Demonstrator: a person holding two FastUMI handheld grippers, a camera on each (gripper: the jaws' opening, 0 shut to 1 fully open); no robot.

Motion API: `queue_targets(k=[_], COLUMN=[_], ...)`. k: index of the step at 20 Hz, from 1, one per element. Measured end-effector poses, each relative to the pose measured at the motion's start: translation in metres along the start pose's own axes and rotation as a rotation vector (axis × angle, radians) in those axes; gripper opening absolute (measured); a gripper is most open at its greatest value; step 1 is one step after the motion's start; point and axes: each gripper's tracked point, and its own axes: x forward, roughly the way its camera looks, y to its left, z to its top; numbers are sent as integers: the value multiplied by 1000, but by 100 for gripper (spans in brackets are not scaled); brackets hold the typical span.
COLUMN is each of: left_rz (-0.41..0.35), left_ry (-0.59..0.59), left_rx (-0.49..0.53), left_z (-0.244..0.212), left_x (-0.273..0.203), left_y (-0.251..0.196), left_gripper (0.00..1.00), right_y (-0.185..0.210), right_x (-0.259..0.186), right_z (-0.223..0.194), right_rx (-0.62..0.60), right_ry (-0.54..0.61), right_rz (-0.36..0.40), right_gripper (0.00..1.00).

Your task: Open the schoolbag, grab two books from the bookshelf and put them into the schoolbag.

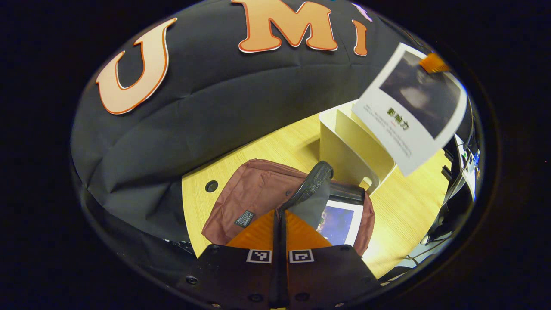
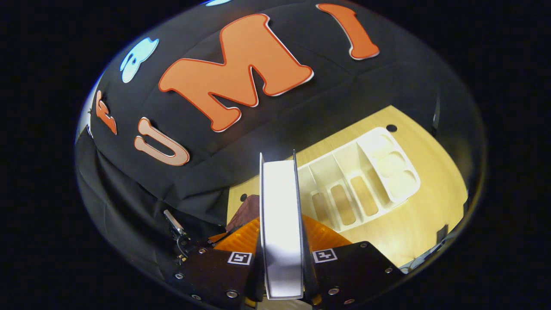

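A maroon schoolbag (image 1: pixel 254 193) lies on the wooden table, its mouth held open. My left gripper (image 1: pixel 280 214) is shut on the bag's zippered flap (image 1: pixel 312 183) and lifts it. Inside the bag lies one book with a blue cover (image 1: pixel 338 224). A second book with a white and dark cover (image 1: pixel 409 107) hangs in the air above the white bookshelf (image 1: pixel 348 146), pinched at its top by the right gripper's fingertips (image 1: pixel 434 63). In the right gripper view, my right gripper (image 2: pixel 282 221) is shut on that book (image 2: pixel 280 202), seen page-edge on. A corner of the bag (image 2: pixel 245 213) shows below it.
The white bookshelf (image 2: pixel 361 181) stands on the table (image 2: pixel 413 224) just behind the bag, its slots bare. The black cloth wall rises close behind the table. Cables and dark equipment (image 1: pixel 456 189) sit past the table's right edge.
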Motion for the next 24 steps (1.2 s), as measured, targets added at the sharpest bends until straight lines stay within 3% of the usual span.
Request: queue_targets(k=[4,9,10,11,12,13,14,15,16,24], left_rz=[-2,-5,-7,-10,-12,-13,-14,-15,-19,-25], left_ry=[4,7,5,5,2,-2,-6,-6,-3,-54], left_rx=[-13,8,15,25,37,48,58,60,60,129], left_z=[-1,8,11,13,15,18,19,20,21,37], left_x=[-4,-9,-11,-12,-14,-16,-17,-17,-19,-40], left_y=[-6,-15,-18,-21,-25,-26,-29,-30,-32,-48], left_gripper=[1,1,1,1,1,1,1,1,1,1], right_y=[-20,-57,-61,-64,-68,-69,-69,-67,-64,-14], right_x=[18,56,63,73,87,97,105,113,122,184], right_z=[-64,-134,-146,-158,-168,-176,-183,-190,-195,-207], right_rx=[246,466,522,566,595,615,629,627,617,637], right_ry=[7,-28,-37,-28,-27,-34,-38,-47,-62,-119], right_rz=[131,190,210,226,231,242,247,249,247,299], right_gripper=[36,36,25,36,36,36,25,24,36,36])
